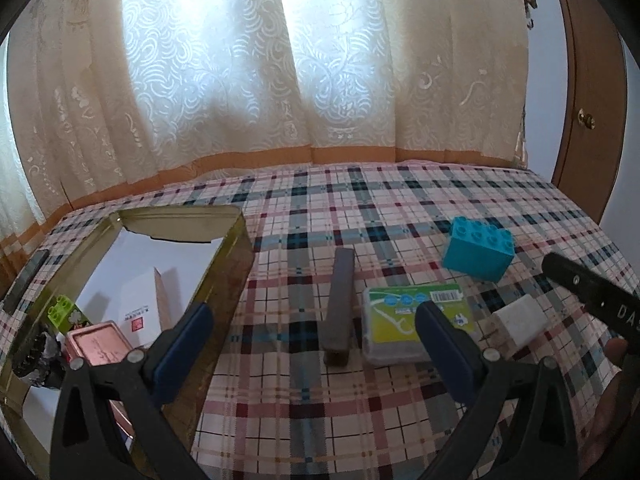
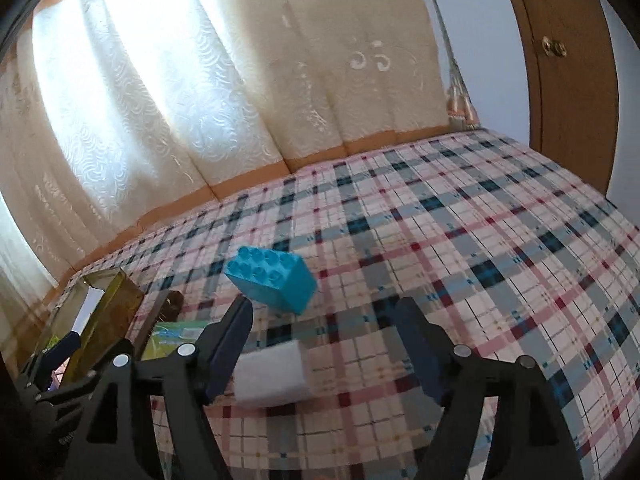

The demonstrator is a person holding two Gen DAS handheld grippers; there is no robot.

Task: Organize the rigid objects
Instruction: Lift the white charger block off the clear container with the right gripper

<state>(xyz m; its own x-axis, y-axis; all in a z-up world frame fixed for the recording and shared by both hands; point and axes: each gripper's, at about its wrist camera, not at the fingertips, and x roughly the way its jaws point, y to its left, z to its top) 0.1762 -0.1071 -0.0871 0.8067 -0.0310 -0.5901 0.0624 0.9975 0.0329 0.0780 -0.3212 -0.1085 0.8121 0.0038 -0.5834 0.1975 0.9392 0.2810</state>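
The remaining loose items lie on the plaid cloth: a blue brick, a white block, a green pack and a dark bar. The tin stands at the left and already holds a green brick and a pink case, among other things.

Handling, as judged: the blue brick is hard, light, hollow plastic with smooth walls. Grip it across two opposite flat sides, below the studs; the studded top gives poor pad contact. The white block looks stiff and light, with flat faces suited to a side grip.

The right gripper points forward and down at the cloth, jaws apart and empty. The white block lies just below its left finger, and the blue brick sits just beyond the fingertips, tilted.

The left gripper is likewise open and empty, angled down, with its left finger over the tin wall and its right finger over the green pack.
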